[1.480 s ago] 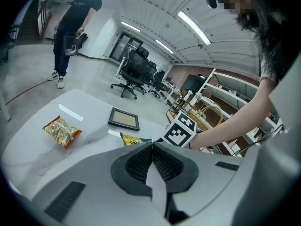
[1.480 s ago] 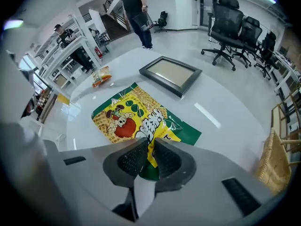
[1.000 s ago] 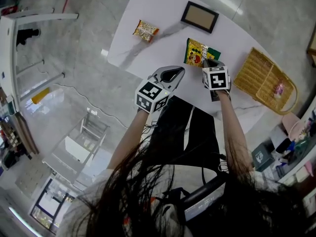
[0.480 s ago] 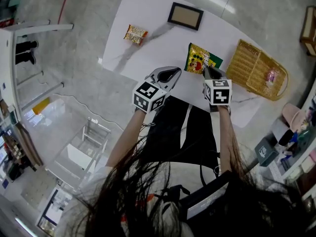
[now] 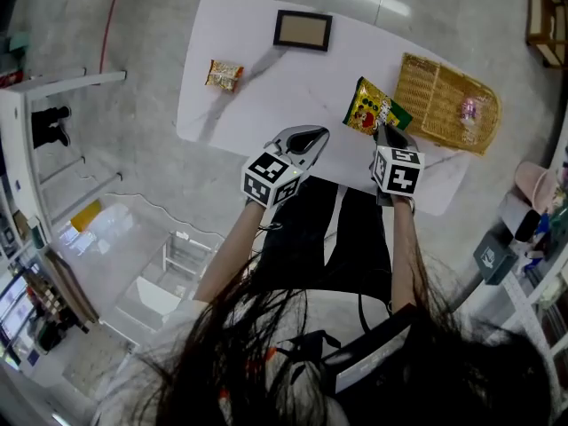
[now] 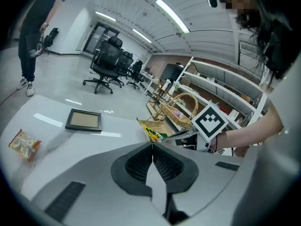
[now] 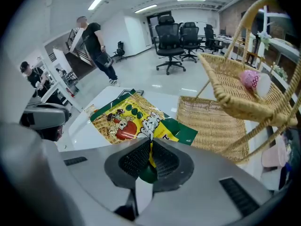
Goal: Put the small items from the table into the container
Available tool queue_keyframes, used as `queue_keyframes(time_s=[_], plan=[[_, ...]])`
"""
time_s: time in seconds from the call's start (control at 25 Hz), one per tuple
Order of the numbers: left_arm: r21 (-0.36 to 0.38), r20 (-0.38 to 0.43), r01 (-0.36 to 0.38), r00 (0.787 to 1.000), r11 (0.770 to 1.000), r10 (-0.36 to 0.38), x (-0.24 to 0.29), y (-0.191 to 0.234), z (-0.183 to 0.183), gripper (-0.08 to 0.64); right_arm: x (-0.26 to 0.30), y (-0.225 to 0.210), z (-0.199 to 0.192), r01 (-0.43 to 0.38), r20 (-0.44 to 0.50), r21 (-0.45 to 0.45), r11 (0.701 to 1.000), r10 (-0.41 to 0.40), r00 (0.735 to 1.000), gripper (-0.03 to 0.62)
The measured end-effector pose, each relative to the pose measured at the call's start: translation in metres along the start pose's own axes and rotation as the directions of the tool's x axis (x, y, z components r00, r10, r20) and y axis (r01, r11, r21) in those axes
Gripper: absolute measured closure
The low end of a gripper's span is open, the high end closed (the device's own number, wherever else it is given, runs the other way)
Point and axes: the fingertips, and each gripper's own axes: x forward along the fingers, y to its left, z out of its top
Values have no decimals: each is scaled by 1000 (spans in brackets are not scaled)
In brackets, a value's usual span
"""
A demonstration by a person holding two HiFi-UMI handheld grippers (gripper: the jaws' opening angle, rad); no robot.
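My right gripper (image 5: pixel 387 133) (image 7: pixel 150 147) is shut on the edge of a yellow and green snack bag (image 5: pixel 374 110) (image 7: pixel 136 120), which hangs lifted off the white table (image 5: pixel 302 87) beside the wicker basket (image 5: pixel 441 102) (image 7: pixel 214 121). A pink item (image 5: pixel 468 108) (image 7: pixel 249 79) lies inside the basket. My left gripper (image 5: pixel 306 137) (image 6: pixel 151 147) is shut with nothing in it, over the table's near edge. A small orange snack packet (image 5: pixel 224 74) (image 6: pixel 22 144) lies at the table's left end.
A dark picture frame (image 5: pixel 303 30) (image 6: pixel 83 120) lies flat at the far side of the table. Office chairs (image 6: pixel 109 60) and people stand on the floor beyond. Shelving (image 5: pixel 62 140) is to the left, and clutter (image 5: pixel 532 229) to the right of the table.
My right gripper has lifted the yellow and green bag off the table and carried it right, towards the basket. My left gripper rose a little and shifted along the near edge.
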Motion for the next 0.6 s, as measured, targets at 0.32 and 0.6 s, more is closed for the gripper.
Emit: queue_keyframes(time_s=[0.32, 0.6], plan=[[30, -54, 42, 998, 999, -40, 20, -16, -4, 549, 8, -41, -12, 190, -39, 379, 906, -189, 981, 563], [48, -68, 61, 996, 997, -58, 31, -17, 4, 549, 12, -57, 0, 270, -9, 552, 789, -318, 948, 563]])
